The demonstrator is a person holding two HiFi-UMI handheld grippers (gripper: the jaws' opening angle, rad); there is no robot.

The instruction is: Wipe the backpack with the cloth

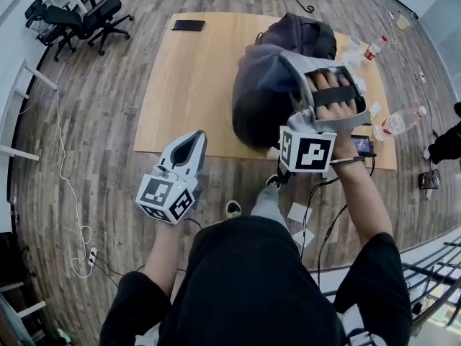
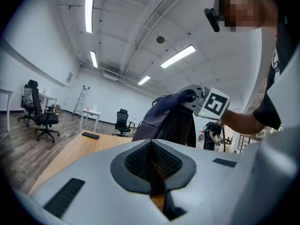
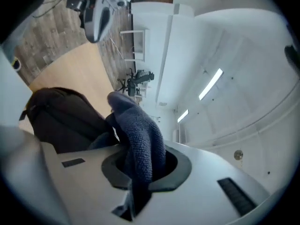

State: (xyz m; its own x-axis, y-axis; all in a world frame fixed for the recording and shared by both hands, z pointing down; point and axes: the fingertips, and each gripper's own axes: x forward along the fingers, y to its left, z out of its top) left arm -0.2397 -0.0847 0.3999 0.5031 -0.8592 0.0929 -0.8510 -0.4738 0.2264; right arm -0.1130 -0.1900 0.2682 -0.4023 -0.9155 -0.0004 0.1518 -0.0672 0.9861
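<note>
Blue-grey cloth (image 3: 140,135), coarse waffle knit, is clamped in the right hand-held gripper (image 3: 136,182). It bunches out of the jaw slot and hangs as a broad drape. The right hand (image 1: 335,96) lies flat on the gripper body under a black strap, fingers spread, forearm reaching toward 1 o'clock. The marker cube (image 1: 306,151) faces the head camera.

Left hand-held gripper (image 1: 193,141) is clenched on nothing, ribbed black pads pressed together. It is held level, pointing to 12 o'clock, over the floor just short of the table's near edge.

Backpack (image 1: 306,34), black soft fabric with a rounded top, sits on the table (image 1: 187,85) at 1 o'clock. The cloth hangs in front of it, on the near side; contact between them cannot be made out.

The table is pale wood with a smooth rectangular top. A black phone (image 1: 188,25) lies flat at 11 o'clock by the far edge. Clear plastic bottles (image 1: 400,121) lie at 2 o'clock on the right end. Office chairs (image 1: 79,20) stand at 10 o'clock on the plank floor, and a white cable (image 1: 72,193) trails at 9 o'clock.
</note>
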